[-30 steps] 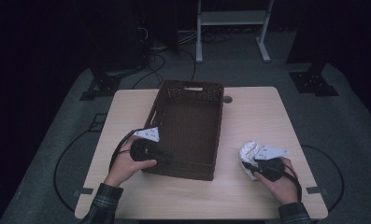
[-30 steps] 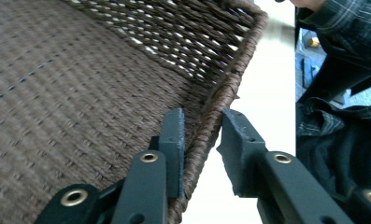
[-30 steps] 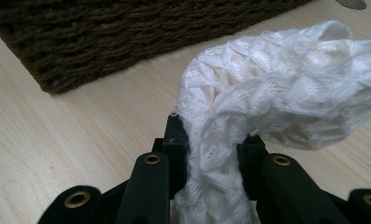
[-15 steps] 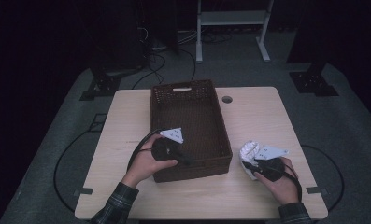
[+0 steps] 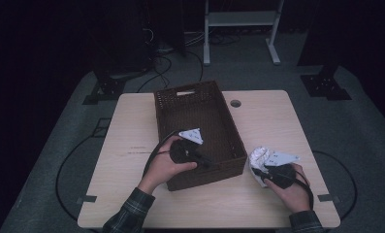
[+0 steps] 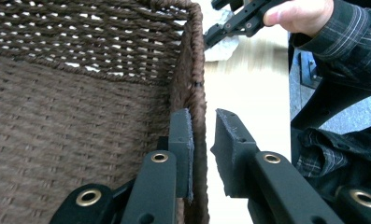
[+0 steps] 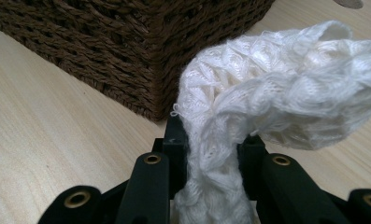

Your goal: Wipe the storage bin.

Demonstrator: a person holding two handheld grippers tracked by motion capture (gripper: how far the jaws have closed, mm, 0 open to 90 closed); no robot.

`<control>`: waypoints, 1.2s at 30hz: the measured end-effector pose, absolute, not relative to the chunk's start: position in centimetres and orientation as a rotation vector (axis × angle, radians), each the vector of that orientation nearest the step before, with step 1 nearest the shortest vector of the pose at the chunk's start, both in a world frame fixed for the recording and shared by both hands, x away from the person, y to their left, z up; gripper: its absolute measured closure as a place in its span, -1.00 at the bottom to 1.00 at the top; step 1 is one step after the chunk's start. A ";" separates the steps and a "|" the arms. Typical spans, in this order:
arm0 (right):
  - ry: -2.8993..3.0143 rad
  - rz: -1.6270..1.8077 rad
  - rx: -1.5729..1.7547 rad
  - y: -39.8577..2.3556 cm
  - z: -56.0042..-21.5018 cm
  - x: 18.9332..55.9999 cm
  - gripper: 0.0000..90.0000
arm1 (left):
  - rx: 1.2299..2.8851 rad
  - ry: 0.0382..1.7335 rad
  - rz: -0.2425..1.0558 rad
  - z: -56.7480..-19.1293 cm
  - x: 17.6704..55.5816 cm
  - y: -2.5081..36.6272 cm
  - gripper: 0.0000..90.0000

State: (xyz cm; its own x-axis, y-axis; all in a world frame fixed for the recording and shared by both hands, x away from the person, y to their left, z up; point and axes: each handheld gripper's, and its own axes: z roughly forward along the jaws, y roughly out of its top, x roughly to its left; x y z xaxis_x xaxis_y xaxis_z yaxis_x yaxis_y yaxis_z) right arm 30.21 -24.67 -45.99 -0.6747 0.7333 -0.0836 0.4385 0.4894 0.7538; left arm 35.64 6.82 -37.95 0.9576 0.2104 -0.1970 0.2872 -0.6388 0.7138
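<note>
A brown wicker basket (image 5: 187, 89) lies askew on the middle of the wooden table (image 5: 132, 126). My left gripper (image 5: 212, 165) straddles its near wall. In the left gripper view the left pad (image 6: 182, 140) sits inside the basket (image 6: 80, 116) and the right pad outside, with a slit of table showing between it and the wall. These jaws have just been opening around the wall. My right gripper (image 5: 264, 172) rests near the table's front right, shut on a white knitted cloth (image 5: 261, 155). The cloth (image 7: 276, 79) bulges up from between the right gripper's (image 7: 213, 140) pads, beside the basket's corner (image 7: 146, 56).
A round cable hole (image 5: 235, 103) sits in the table behind the basket. Beyond the table are dark floor, black cables and a white stand (image 5: 238, 19). In the left gripper view the person's other hand (image 6: 295, 14) and plaid sleeve show at the upper right.
The basket has turned anticlockwise: its near end swung right, its far end left. My left hand moved right with it along the near wall. The right hand and cloth stayed put.
</note>
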 end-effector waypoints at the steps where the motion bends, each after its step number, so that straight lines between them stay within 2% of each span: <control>1: 2.343 1.020 0.971 -24.7 -46.0 30.2 0.59 | 2.303 0.349 -0.115 -38.0 35.6 6.5 0.68; 10: 2.338 1.022 0.965 -24.7 -46.0 30.2 0.59 | 2.322 0.380 -0.078 -38.3 35.9 5.9 0.83; 24: 2.325 1.038 0.957 -25.0 -45.8 30.0 0.59 | 2.282 0.464 -0.048 -38.5 38.1 6.2 0.83; 36: 2.335 1.129 0.877 -22.8 -44.2 29.9 0.59 | 2.280 0.439 -0.038 -38.6 38.0 6.2 0.82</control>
